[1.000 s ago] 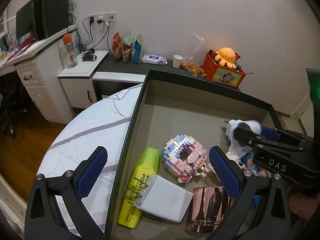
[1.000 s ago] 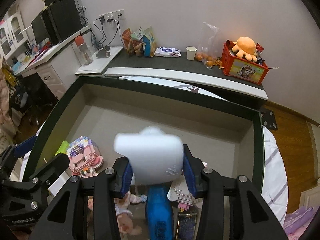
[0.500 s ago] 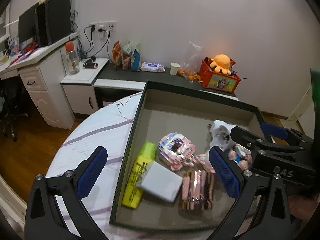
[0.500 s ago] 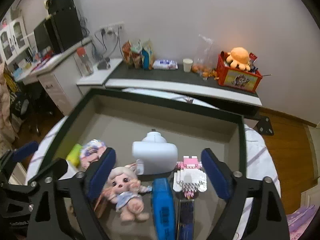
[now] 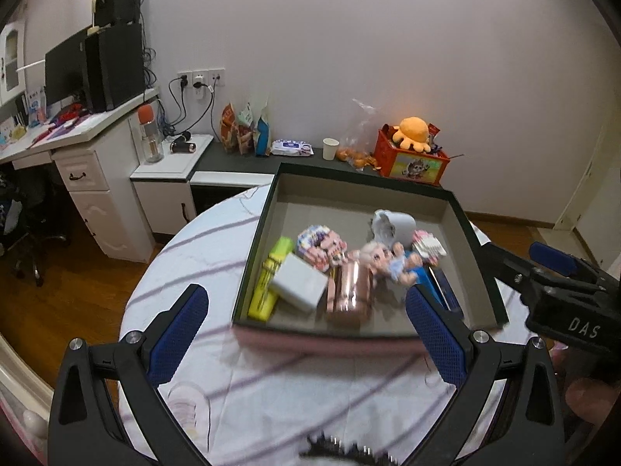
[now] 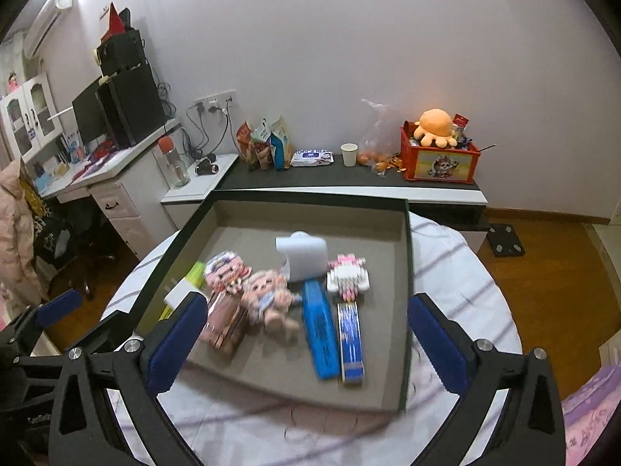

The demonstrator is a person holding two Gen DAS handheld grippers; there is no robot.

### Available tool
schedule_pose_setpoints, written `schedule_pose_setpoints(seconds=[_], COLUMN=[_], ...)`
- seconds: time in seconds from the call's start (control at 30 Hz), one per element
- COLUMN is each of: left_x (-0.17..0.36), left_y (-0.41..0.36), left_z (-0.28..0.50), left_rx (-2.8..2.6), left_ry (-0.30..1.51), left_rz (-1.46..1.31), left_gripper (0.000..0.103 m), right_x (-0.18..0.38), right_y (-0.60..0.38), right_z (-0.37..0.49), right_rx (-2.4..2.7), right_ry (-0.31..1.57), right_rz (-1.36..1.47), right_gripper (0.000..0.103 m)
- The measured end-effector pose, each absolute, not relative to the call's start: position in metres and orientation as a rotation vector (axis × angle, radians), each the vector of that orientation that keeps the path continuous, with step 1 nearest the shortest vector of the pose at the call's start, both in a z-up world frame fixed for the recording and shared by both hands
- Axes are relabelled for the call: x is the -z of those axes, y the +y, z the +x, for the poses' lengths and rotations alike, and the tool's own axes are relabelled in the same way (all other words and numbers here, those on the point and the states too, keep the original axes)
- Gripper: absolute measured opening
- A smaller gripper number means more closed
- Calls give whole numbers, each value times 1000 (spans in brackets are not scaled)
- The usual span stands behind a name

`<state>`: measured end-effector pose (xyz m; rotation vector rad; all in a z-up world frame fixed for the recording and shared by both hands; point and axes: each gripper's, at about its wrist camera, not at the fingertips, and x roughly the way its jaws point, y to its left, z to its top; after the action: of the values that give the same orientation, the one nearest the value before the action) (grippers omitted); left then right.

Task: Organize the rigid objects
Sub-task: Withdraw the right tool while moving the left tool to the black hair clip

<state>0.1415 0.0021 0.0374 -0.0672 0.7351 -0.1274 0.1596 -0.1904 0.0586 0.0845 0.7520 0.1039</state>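
Both my hand-held grippers, left point(image 5: 306, 334) and right point(image 6: 306, 339), gape empty, right just opened; white rounded jug point(image 6: 304, 256) lies in the tray point(image 6: 407, 272)

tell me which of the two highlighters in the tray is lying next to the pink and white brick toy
The blue highlighter, right beside the pink and white brick toy. The yellow highlighter lies at the tray's opposite side, partly under a white box.

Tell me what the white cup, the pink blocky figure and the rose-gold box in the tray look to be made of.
White cup: smooth matte plastic, by its even, dull surface. Pink blocky figure: small plastic bricks, with the studs showing. Rose-gold box: glossy metallic-finish card or foil, judging by the streaky reflections, though blur leaves that open.
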Motion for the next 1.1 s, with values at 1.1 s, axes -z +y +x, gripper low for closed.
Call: schedule_pose_setpoints(seconds=[1.1], left_x=[74], left_y=[-23], left_z=[65], left_rx=[207], left_ry=[955], left_rz=[-8], left_gripper=[103], right_x=[-16], right_y=[-244], right_z=[37], right_rx=[-15], right_ry=[814], right_rz=[235], right_gripper=[103])
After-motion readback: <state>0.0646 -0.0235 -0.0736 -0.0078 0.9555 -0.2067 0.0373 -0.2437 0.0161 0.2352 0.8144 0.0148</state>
